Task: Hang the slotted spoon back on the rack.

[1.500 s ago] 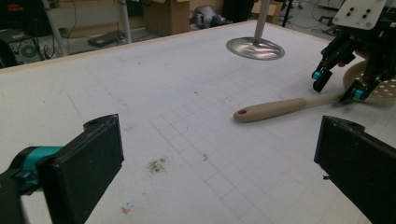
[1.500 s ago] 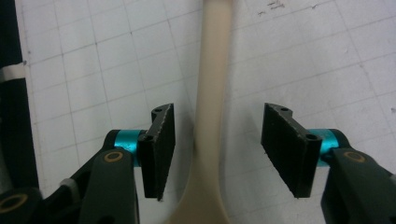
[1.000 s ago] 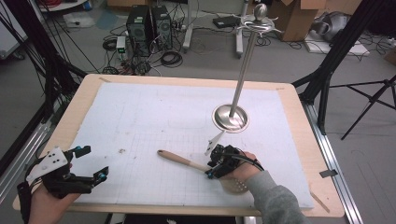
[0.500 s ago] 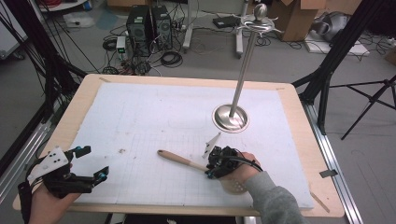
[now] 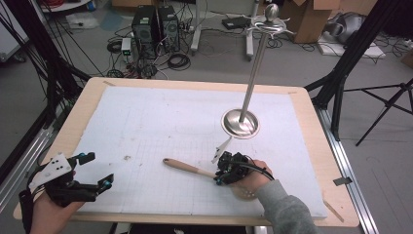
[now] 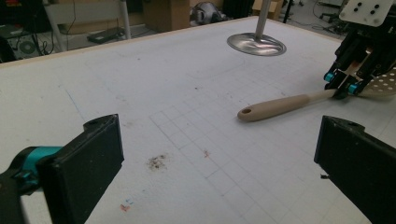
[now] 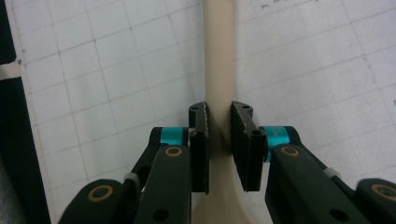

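A beige spatula (image 5: 187, 168) lies on the white gridded mat (image 5: 160, 122), its handle pointing left and its perforated head (image 6: 384, 84) under the person's right hand. My right gripper (image 5: 220, 175) is shut on the handle near the head. In the right gripper view the jaws of the right gripper (image 7: 219, 121) press the spatula handle (image 7: 219, 56) from both sides. My left gripper (image 5: 100, 168) is held open at the mat's front left corner. In its own view the left gripper (image 6: 219, 172) has wide-apart jaws with nothing between them, and the spatula (image 6: 280, 106) and right gripper (image 6: 343, 88) lie ahead.
A metal stand (image 5: 240, 122) with a round base, a tall pole and hooks on top stands right of centre, just beyond the right gripper; the stand base (image 6: 256, 44) also shows in the left gripper view. A wooden rim (image 5: 311, 126) frames the mat. Computers and cables lie on the floor behind.
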`<action>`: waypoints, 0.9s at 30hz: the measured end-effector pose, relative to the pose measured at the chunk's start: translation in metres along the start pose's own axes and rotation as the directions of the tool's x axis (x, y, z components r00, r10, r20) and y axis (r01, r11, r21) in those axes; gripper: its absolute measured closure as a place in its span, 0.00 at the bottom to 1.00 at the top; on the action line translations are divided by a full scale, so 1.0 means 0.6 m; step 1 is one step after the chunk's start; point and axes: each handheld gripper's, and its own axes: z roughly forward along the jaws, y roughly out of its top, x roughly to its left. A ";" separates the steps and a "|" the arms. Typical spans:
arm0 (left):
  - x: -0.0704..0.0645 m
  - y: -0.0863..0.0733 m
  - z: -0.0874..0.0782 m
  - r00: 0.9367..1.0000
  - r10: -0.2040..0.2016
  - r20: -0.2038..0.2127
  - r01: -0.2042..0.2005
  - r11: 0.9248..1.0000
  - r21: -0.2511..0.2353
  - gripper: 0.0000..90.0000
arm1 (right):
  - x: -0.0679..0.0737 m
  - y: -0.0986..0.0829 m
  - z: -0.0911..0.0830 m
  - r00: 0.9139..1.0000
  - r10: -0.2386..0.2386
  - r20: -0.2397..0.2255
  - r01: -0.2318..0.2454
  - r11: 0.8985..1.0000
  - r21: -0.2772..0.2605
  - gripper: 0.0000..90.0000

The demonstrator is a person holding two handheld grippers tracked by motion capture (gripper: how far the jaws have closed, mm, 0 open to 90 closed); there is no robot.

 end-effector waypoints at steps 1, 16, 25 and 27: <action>0.000 0.000 0.000 1.000 0.000 0.000 0.000 1.000 0.000 0.02 | 0.000 0.000 0.000 1.000 0.000 0.000 0.000 1.000 0.000 0.87; 0.000 -0.001 0.002 1.000 -0.002 0.002 0.002 1.000 0.003 0.02 | -0.010 -0.025 -0.023 0.999 0.045 -0.023 -0.047 0.994 -0.097 0.87; -0.004 -0.009 0.011 1.000 0.004 0.010 -0.004 1.000 0.007 0.02 | -0.016 -0.040 -0.040 0.998 0.049 -0.031 -0.054 0.984 -0.171 0.87; -0.005 -0.010 0.012 1.000 0.004 0.009 -0.004 1.000 0.001 0.02 | -0.017 -0.044 -0.047 0.997 0.068 -0.042 -0.075 0.978 -0.194 0.87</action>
